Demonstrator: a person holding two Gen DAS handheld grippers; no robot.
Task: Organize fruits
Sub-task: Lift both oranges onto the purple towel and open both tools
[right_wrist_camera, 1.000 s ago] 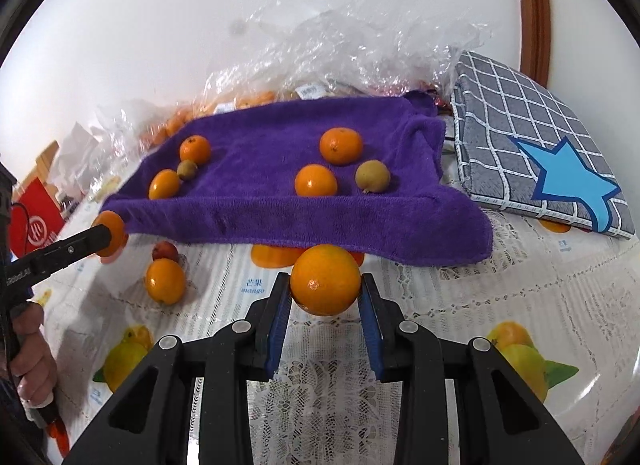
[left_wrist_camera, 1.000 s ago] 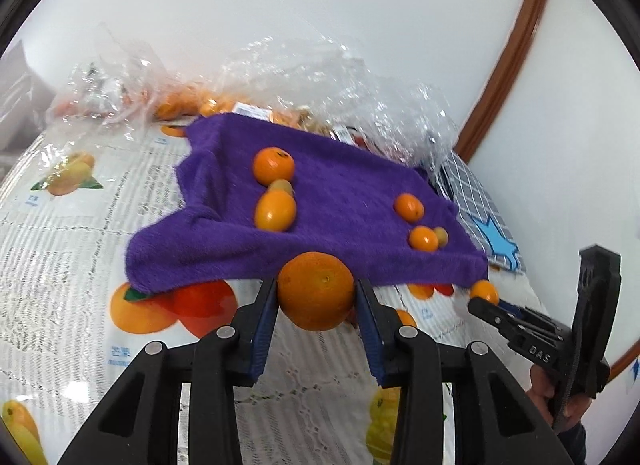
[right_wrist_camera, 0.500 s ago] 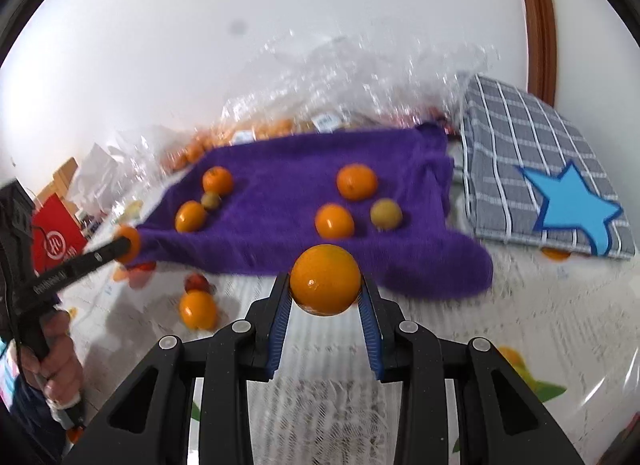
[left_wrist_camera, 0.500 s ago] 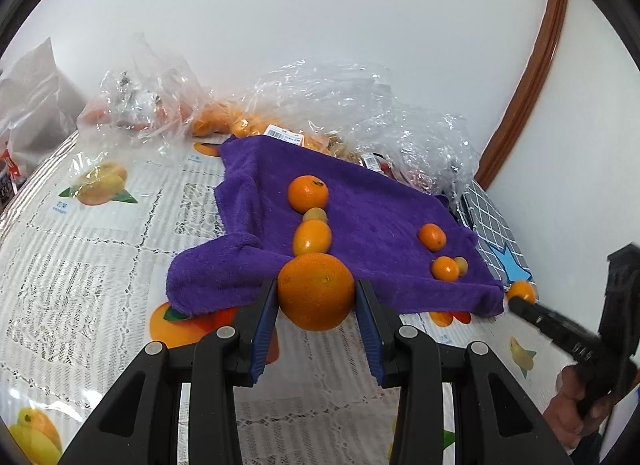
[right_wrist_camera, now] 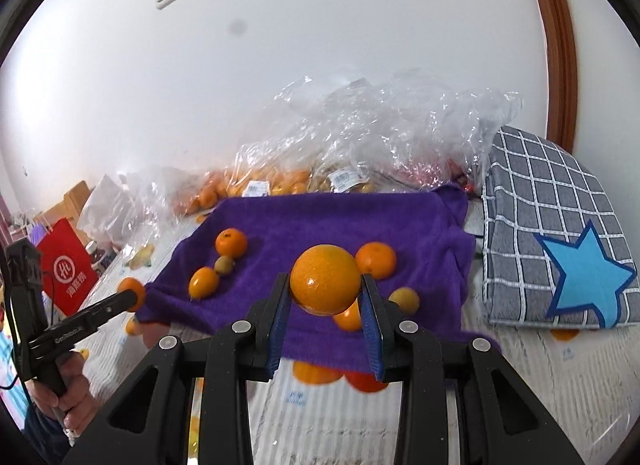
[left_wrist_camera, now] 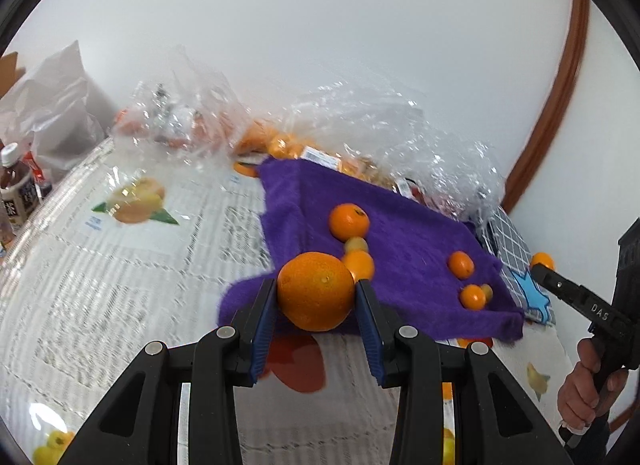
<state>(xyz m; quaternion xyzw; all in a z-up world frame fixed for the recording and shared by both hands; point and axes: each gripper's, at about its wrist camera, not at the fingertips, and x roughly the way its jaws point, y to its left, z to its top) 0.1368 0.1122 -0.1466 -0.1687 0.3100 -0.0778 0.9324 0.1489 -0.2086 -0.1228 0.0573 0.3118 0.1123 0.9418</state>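
My left gripper (left_wrist_camera: pixel 316 297) is shut on a large orange (left_wrist_camera: pixel 316 290), held above the near left corner of a purple towel (left_wrist_camera: pixel 408 249). My right gripper (right_wrist_camera: pixel 325 295) is shut on another large orange (right_wrist_camera: pixel 325 279), lifted over the towel's (right_wrist_camera: pixel 320 221) front edge. Several small oranges and two greenish-yellow fruits lie on the towel, among them a mandarin (left_wrist_camera: pixel 349 221) and a mandarin (right_wrist_camera: pixel 376 260). Each view shows the other gripper at its side edge with its orange at the tip: the right one's orange (left_wrist_camera: pixel 543 261) and the left one's orange (right_wrist_camera: pixel 131 289).
Clear plastic bags (right_wrist_camera: pixel 360 145) of fruit are heaped behind the towel against the wall. A grey checked cushion with a blue star (right_wrist_camera: pixel 560 249) lies right of it. A red paper bag (right_wrist_camera: pixel 66 271) and bottles (left_wrist_camera: pixel 18 193) stand at the far left. The tablecloth has printed fruit.
Both grippers have risen with their oranges and come closer over the towel's front edge. The right one rose more; loose fruit on the cloth below it has dropped out of sight.
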